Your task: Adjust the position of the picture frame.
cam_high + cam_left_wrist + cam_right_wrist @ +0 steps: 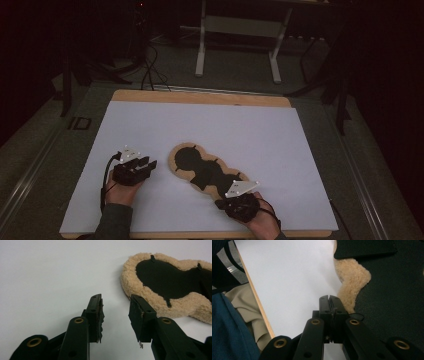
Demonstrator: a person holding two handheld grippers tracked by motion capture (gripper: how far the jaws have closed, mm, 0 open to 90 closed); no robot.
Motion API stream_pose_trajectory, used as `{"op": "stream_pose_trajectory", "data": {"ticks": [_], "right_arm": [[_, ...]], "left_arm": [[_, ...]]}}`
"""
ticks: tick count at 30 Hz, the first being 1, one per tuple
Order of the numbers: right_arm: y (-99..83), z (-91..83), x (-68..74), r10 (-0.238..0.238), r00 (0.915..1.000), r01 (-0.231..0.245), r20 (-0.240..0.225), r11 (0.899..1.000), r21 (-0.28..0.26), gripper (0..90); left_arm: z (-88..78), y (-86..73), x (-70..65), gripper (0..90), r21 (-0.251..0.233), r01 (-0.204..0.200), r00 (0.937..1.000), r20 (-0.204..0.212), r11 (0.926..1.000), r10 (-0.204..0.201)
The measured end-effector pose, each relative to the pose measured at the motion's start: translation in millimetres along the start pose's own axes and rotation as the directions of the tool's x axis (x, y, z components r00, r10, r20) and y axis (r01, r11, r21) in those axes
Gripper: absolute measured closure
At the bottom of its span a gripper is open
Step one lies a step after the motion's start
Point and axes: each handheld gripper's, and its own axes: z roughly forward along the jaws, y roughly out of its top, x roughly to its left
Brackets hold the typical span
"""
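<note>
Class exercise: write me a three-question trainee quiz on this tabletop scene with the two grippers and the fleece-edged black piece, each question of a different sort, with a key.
1. True or false: the left gripper has its jaws clamped on the fleece-edged piece.
2. Multiple choice: the jaws of the right gripper are
A. wide open over bare table
B. shut together at the piece's fleece rim
C. shut on a cable
3. Fill in: the piece lies flat on the ____ sheet that covers the wooden table.

Key
1. False: its jaws stand apart, short of the piece, nothing between them.
2. B
3. white
</note>
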Motion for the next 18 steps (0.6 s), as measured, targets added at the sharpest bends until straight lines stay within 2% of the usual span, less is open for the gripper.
{"op": "stream_pose_trajectory", "data": {"ticks": [7,18], "right_arm": [[-3.0,6.1,4.1,-0.026,0.9995,0.025,0.016,0.999,0.039,89.4],[-3.2,5.1,3.0,-0.044,0.9984,0.043,0.034,0.998,0.046,90.0]], "left_arm": [[-0.1,0.0,0.0,62.0,0.005,-0.001,0.9999,-0.016,1.0000,0.001],[0.4,-0.3,0.3,61.7,0.012,0.002,0.9998,-0.021,0.9999,-0.001]]}}
